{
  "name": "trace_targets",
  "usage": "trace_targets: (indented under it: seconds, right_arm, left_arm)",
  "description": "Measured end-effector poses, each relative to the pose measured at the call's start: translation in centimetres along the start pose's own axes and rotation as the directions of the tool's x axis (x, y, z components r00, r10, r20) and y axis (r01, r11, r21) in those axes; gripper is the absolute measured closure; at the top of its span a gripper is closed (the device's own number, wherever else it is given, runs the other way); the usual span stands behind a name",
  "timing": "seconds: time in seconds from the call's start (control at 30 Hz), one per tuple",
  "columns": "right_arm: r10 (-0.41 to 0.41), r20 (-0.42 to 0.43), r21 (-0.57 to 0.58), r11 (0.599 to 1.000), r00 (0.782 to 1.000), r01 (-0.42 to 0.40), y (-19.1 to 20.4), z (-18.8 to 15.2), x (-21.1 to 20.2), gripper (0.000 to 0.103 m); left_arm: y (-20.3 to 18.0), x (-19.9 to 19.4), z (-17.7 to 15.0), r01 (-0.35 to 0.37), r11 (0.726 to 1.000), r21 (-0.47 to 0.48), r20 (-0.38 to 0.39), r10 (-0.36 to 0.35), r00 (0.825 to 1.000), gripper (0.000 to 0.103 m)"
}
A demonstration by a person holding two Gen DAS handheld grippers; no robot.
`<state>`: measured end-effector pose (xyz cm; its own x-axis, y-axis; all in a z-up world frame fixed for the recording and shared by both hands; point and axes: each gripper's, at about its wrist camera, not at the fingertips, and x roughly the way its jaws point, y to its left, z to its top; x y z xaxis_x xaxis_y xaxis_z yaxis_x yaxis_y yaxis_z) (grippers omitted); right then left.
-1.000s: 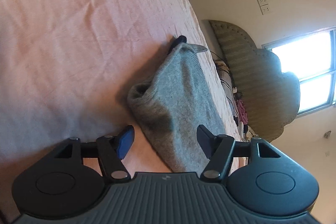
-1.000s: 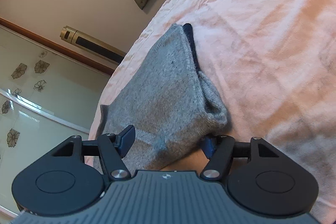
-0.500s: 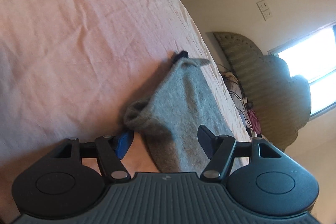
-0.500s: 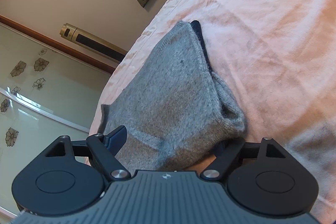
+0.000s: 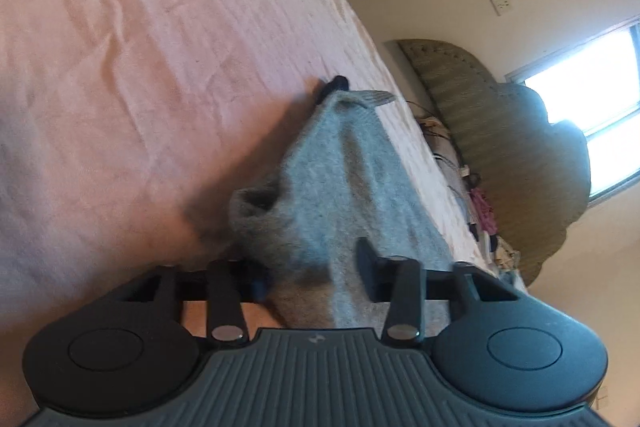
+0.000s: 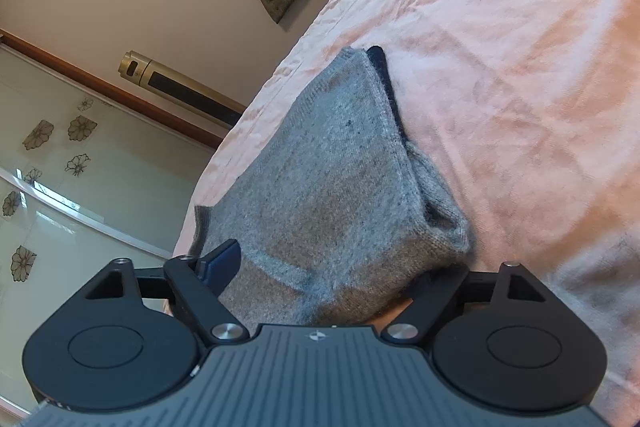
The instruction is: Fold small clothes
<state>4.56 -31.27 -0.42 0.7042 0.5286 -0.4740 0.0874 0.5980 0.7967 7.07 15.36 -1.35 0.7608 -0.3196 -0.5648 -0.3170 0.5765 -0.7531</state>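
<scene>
Grey knit garment (image 5: 340,195) lies doubled over on the pink bedsheet (image 5: 140,47), lower centre of both views; a dark item (image 6: 380,61) peeks out under its far corner. My left gripper (image 5: 312,271) and my right gripper (image 6: 332,267) each stand spread, fingers straddling the near end of the knit, one finger over it and one tucked beneath, neither yet pinching. I judge one fold done, a further fold and flattening left: the near corner bulges open. Open sheet fills the upper left of the left view; the bed edge runs close along the garment, left of centre in the right view.
</scene>
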Motion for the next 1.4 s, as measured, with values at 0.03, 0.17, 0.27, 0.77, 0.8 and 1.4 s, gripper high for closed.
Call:
trace_targets:
  seconds: [0.03,0.17,0.27,0.77,0.8,1.4]
  right_arm:
    - [-0.002,-0.023,0.006,1.000,1.000,0.002,-0.2,0.0,0.4,0.071]
    - [0.009,-0.008,-0.009,1.000,1.000,-0.009,-0.9,-0.6,0.3,0.090]
    - [0.089,0.021,-0.027,0.996,0.996,-0.089,-0.4,-1.2,-1.7,0.090]
    - [0.071,0.014,0.096,0.993,0.997,-0.072,-5.9,-3.1,-10.5,0.054]
    - [0.077,0.031,0.098,0.992,0.997,-0.080,-5.4,-2.5,-9.7,0.042]
    - [0.035,0.092,0.051,0.998,0.995,-0.040,-1.4,-1.1,-0.4,0.091]
  left_arm:
    - [0.3,0.3,0.1,-0.025,1.000,0.007,-0.013,0.026,1.000,0.097]
    - [-0.5,-0.4,0.2,-0.041,0.995,0.091,0.006,0.041,0.999,0.098]
    - [-1.5,-2.9,0.1,0.017,0.989,0.145,0.019,-0.020,1.000,0.099]
    - [6.3,-11.2,-2.3,0.053,0.996,0.072,-0.103,-0.045,0.994,0.082]
    - [5.6,-10.6,-2.5,0.059,0.996,0.066,-0.103,-0.052,0.993,0.054]
    - [0.9,-5.2,-2.9,0.022,0.986,0.163,0.070,-0.034,0.997,0.099]
